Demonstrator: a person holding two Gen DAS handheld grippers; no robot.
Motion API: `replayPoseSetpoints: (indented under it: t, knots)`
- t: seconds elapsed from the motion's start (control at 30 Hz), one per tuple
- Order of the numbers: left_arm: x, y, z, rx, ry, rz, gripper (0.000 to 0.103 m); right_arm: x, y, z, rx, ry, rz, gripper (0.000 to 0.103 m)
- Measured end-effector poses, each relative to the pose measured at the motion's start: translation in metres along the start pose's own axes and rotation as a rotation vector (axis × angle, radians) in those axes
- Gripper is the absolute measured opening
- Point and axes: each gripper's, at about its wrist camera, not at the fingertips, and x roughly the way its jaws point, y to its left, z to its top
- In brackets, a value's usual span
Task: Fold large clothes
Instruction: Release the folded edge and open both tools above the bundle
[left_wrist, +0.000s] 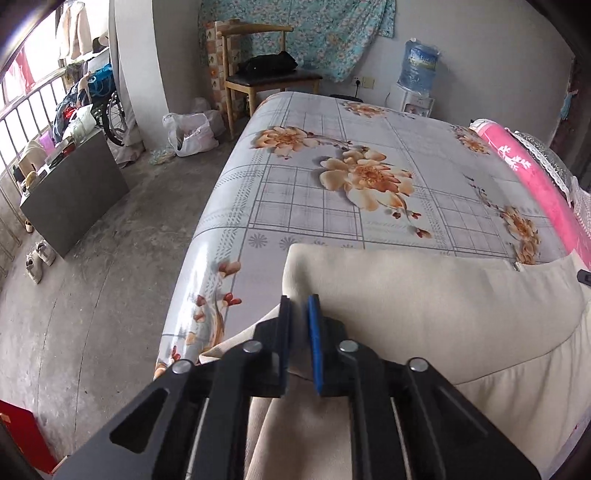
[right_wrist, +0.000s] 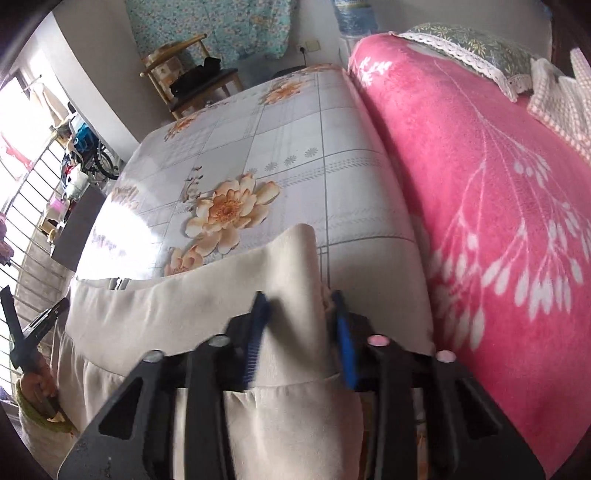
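Observation:
A cream garment (left_wrist: 424, 314) hangs stretched between my two grippers above the near edge of the flowered bed (left_wrist: 332, 177). My left gripper (left_wrist: 299, 306) is shut on the garment's left corner; the cloth runs between its narrow jaws. In the right wrist view the garment (right_wrist: 166, 314) spans left, and my right gripper (right_wrist: 299, 306) holds its right corner, the cloth (right_wrist: 299, 332) bunched between the blue pads (right_wrist: 345, 350). The left gripper also shows at the far left of the right wrist view (right_wrist: 22, 332).
A pink blanket (right_wrist: 480, 184) lies along the bed's right side, with a pillow (right_wrist: 472, 40) beyond. A wooden chair (left_wrist: 266, 77) and water dispenser (left_wrist: 417, 74) stand behind the bed. A dark cabinet (left_wrist: 74, 199), shoes (left_wrist: 37, 258) and a plastic bag (left_wrist: 192, 133) are on the floor at left.

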Motion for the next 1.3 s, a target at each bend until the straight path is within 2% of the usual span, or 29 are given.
replayPoseSetpoints:
  t: [0.03, 0.13, 0.2, 0.3, 0.4, 0.43, 0.47, 0.5, 0.57, 0.67, 0.7, 0.77, 0.87, 0.9, 0.93, 1.0, 1.03, 1.07, 1.1, 1.17, 1.23, 1.3]
  knots:
    - [-0.008, 0.002, -0.001, -0.007, -0.033, -0.013, 0.005, -0.006, 0.001, 0.001, -0.002, -0.03, 0.005, 0.01]
    - [-0.048, 0.01, -0.003, -0.045, -0.153, -0.041, 0.005, -0.033, 0.011, 0.0, -0.004, -0.142, 0.061, 0.008]
    - [-0.066, 0.016, -0.005, -0.075, -0.18, -0.046, 0.005, -0.044, 0.012, 0.0, 0.003, -0.19, 0.098, 0.008]
    - [-0.062, 0.02, -0.008, -0.08, -0.159, -0.031, 0.005, -0.031, 0.01, 0.003, 0.005, -0.173, 0.098, 0.008]
    - [-0.028, 0.023, -0.01, -0.086, -0.056, -0.005, 0.005, 0.0, -0.002, 0.008, 0.072, -0.084, 0.105, 0.009]
    - [-0.016, 0.024, -0.01, -0.089, -0.022, -0.004, 0.006, 0.007, -0.006, 0.009, 0.092, -0.065, 0.086, 0.013]
    - [-0.008, 0.025, -0.012, -0.096, -0.006, -0.004, 0.007, 0.012, -0.01, 0.01, 0.11, -0.054, 0.068, 0.02]
    - [-0.006, 0.026, -0.012, -0.106, -0.007, 0.0, 0.009, 0.011, -0.013, 0.011, 0.128, -0.052, 0.058, 0.024]
    - [-0.013, 0.027, -0.011, -0.123, -0.034, 0.002, 0.012, 0.0, -0.016, 0.01, 0.142, -0.085, 0.026, 0.039]
    - [-0.041, 0.03, -0.012, -0.141, -0.128, 0.025, 0.018, -0.034, -0.004, 0.004, 0.062, -0.182, -0.093, 0.047]
    - [-0.051, 0.028, -0.014, -0.136, -0.156, 0.01, 0.019, -0.045, 0.004, 0.0, 0.021, -0.21, -0.111, 0.048]
    - [-0.068, 0.019, -0.019, -0.106, -0.186, -0.067, 0.019, -0.06, 0.025, -0.013, -0.073, -0.236, -0.081, 0.05]
    - [-0.074, -0.012, -0.032, -0.01, -0.131, -0.243, 0.028, -0.06, 0.066, -0.041, -0.247, -0.186, 0.012, 0.052]
    - [-0.069, -0.022, -0.037, 0.013, -0.097, -0.274, 0.033, -0.053, 0.077, -0.05, -0.289, -0.152, 0.045, 0.052]
    - [-0.062, -0.03, -0.043, 0.031, -0.066, -0.276, 0.034, -0.045, 0.085, -0.059, -0.322, -0.123, 0.057, 0.052]
    - [-0.036, -0.038, -0.052, 0.049, 0.007, -0.202, 0.034, -0.022, 0.089, -0.07, -0.354, -0.062, 0.018, 0.052]
    - [-0.026, -0.033, -0.056, 0.027, 0.023, -0.21, 0.034, -0.009, 0.084, -0.072, -0.339, -0.026, -0.009, 0.05]
    - [-0.027, -0.027, -0.058, -0.002, -0.007, -0.235, 0.034, 0.001, 0.074, -0.072, -0.302, 0.006, -0.001, 0.05]
    - [-0.028, -0.024, -0.056, -0.02, 0.001, -0.243, 0.034, 0.001, 0.066, -0.071, -0.259, 0.007, 0.028, 0.05]
    - [-0.037, -0.021, -0.054, -0.04, 0.0, -0.226, 0.034, -0.01, 0.063, -0.068, -0.215, 0.012, 0.004, 0.044]
    - [-0.056, -0.024, -0.058, -0.004, -0.036, -0.235, 0.034, -0.029, 0.075, -0.075, -0.259, -0.018, -0.024, 0.044]
    - [-0.076, -0.035, -0.067, 0.051, -0.063, -0.281, 0.037, -0.046, 0.097, -0.093, -0.332, -0.039, 0.033, 0.044]
